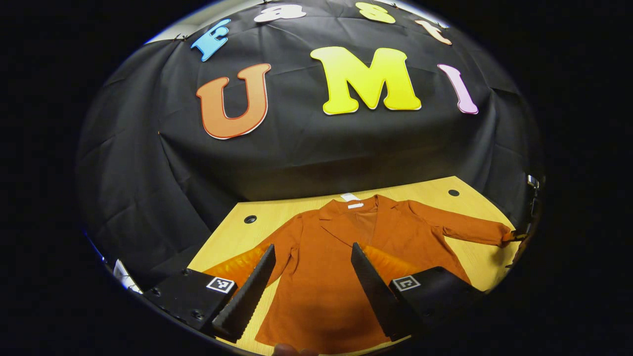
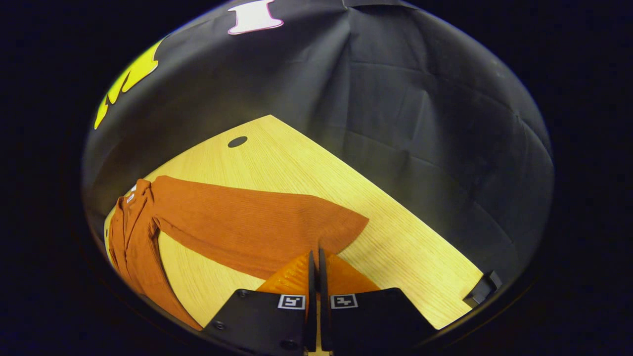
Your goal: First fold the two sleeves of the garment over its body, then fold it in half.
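While the left claw (image 1: 311, 257) hung released over the garment (image 1: 336, 277), the right claw (image 2: 314, 262) was clenched on the sleeve (image 2: 257, 230) cuff, sleeve running toward ten o'clock across the bench (image 2: 395, 237).

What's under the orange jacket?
The orange jacket lies flat on a wooden table, which shows bare around it. Whatever part of the table sits beneath the cloth is covered, so anything there stays hidden.

A rust-orange jacket (image 1: 341, 267) lies spread flat across most of a wooden table (image 1: 232, 237), leaving bare wood at both far corners and along the right edge (image 2: 395, 237). The black cloth wall (image 1: 296, 158) closes off the table's far side. A small dark object (image 2: 482, 289), possibly a clamp, sits at the table's right edge.
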